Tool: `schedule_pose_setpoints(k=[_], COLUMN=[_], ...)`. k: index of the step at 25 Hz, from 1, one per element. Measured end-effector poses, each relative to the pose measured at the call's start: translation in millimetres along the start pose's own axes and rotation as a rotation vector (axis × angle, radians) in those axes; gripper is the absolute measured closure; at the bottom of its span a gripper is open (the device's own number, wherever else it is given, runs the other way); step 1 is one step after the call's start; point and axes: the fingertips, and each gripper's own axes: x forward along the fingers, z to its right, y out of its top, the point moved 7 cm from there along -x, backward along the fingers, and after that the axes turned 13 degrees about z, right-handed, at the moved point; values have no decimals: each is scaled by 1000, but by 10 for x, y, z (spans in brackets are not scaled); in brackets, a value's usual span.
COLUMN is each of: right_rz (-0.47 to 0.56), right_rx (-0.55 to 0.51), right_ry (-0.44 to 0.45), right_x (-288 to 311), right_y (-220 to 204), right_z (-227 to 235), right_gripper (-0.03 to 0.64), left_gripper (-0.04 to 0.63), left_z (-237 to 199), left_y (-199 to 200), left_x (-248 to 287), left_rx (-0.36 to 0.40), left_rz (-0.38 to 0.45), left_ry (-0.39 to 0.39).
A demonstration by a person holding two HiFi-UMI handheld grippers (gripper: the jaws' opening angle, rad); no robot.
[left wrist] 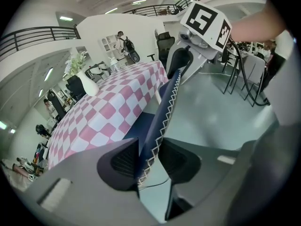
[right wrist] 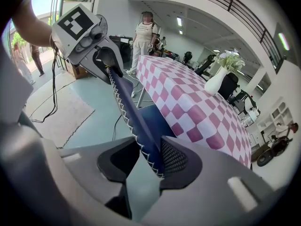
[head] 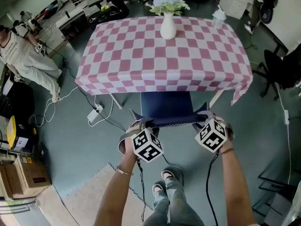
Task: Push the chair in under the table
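While both hands sit side by side behind the chair (head: 167,105), the left tool (left wrist: 149,160) is clamped on the top edge of its backrest, with navy fabric and white zigzag stitching pinched between the pads. At the other end of that edge, the right tool (right wrist: 150,160) has the fabric nipped too, pressed hard against its mesh-faced pad. From the head view the two marker cubes sit level, one at each corner of the backrest.

And the chair itself? The front of its blue seat is tucked beneath the near edge of the tabletop (head: 141,55), between two pale legs, and the backrest stands out on the person's side. A pink-and-white checked cloth drapes the tabletop. A white vase (head: 168,26) of flowers stands near the far middle, and a clear cup (head: 218,18) sits at the far right corner.

On the grey floor left of the chair lies a power strip (head: 94,114) with trailing cables. A person in light clothing (head: 23,55) is well apart at the far left.
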Motion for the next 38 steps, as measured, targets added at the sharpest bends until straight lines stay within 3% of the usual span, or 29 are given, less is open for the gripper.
schedule_pose_setpoints(k=[4, 15, 18, 26, 38], right_rz=[19, 50, 38, 55, 97], right_rx=[-7, -7, -1, -7, -44], right_ry=[18, -34, -14, 17, -8], right_x=[97, 446, 512, 510, 499], right_y=[84, 345, 412, 399, 361], right_z=[87, 383, 473, 504, 443], right_gripper=[491, 491, 491, 491, 491], left_gripper=[466, 456, 454, 456, 432], left_z=[-166, -778, -929, -915, -905], left_y=[-26, -69, -53, -52, -70], left_x=[53, 319, 383, 381, 342], left_rx=[1, 15, 24, 45, 21], left_rz=[0, -27, -37, -21, -26], left_ry=[3, 50, 18, 30, -8])
